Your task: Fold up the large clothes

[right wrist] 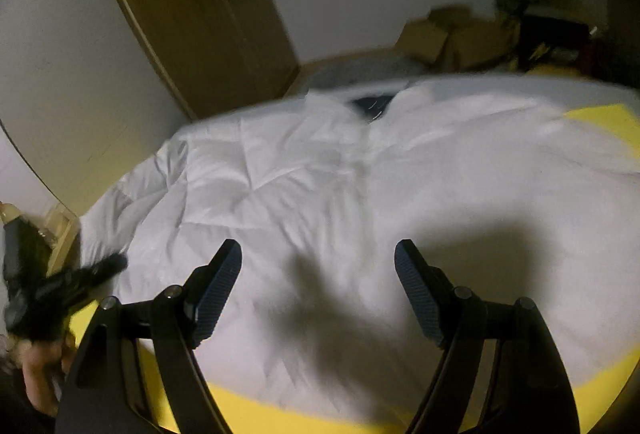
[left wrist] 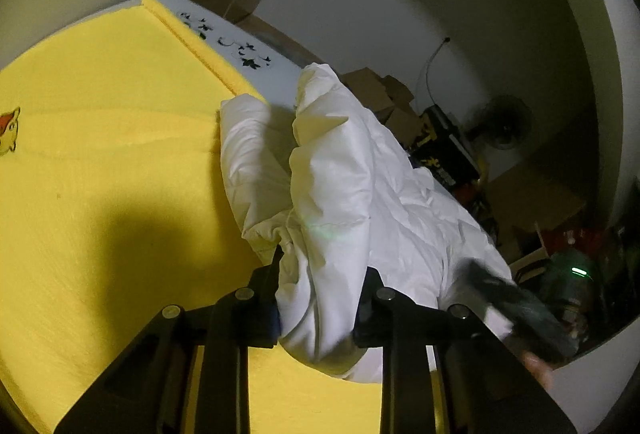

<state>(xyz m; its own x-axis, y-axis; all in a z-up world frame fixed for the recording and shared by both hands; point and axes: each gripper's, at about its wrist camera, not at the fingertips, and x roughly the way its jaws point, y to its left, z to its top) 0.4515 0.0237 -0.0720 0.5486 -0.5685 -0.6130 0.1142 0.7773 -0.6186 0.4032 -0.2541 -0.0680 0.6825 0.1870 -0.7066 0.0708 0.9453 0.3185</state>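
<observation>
Left wrist view: left gripper clamped on a bunched fold of the white padded jacket, lifted off the yellow sheet | right wrist view: right gripper jaws wide apart, holding nothing, above the jacket spread flat on the sheet

Open right tongs over blurred, seemingly white garment.

The jacket is plain white. The bed cover is bright yellow, with a small orange cartoon figure near its edge.
</observation>
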